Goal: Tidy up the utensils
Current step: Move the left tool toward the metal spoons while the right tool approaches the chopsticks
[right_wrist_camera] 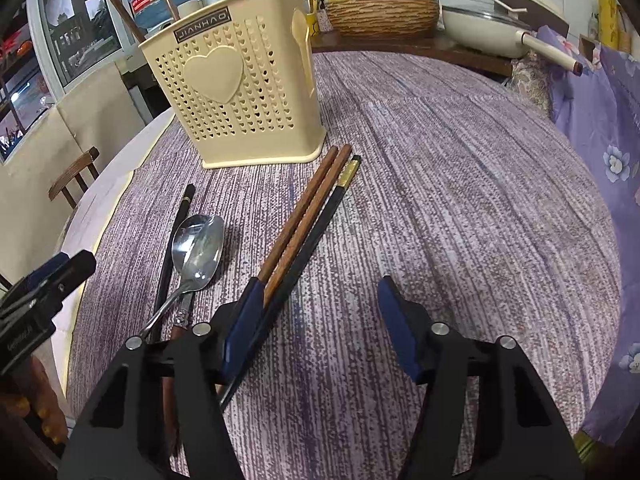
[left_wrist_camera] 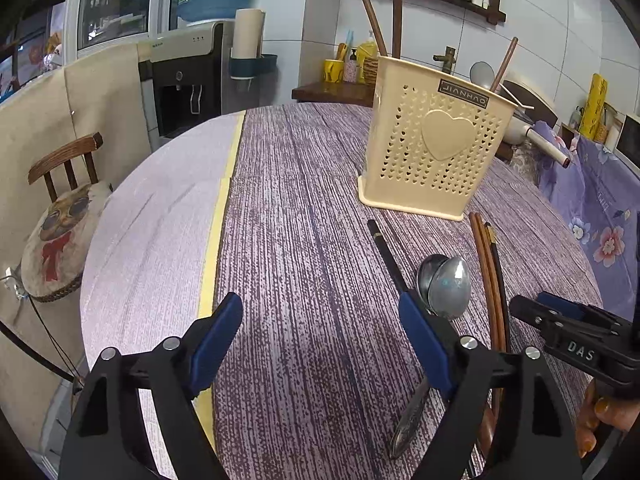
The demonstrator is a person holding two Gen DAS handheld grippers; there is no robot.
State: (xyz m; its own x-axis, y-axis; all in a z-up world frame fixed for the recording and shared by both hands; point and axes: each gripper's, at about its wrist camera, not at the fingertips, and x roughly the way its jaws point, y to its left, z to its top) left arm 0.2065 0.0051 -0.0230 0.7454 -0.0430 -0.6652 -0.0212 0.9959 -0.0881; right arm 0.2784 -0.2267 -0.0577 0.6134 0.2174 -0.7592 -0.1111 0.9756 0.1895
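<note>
Low over the table, both tools [left_wrist_camera: 320,340] [right_wrist_camera: 320,320] tilt downward, jaws apart, gripping nothing.

Round table [right_wrist_camera: 460,168], covered by purple-grey streaked cloth; pale strip with yellow edge [left_wrist_camera: 216,240] along left of left-wrist view. Cream perforated utensil holder [right_wrist_camera: 240,92] stands upright, upper centre-left of the right-wrist view. Below it lie flat: two brown chopsticks [right_wrist_camera: 308,204] side by side, black chopstick [right_wrist_camera: 320,224] touching them, another black chopstick [right_wrist_camera: 176,236] left, two stacked metal spoons [right_wrist_camera: 198,252] between.
</note>
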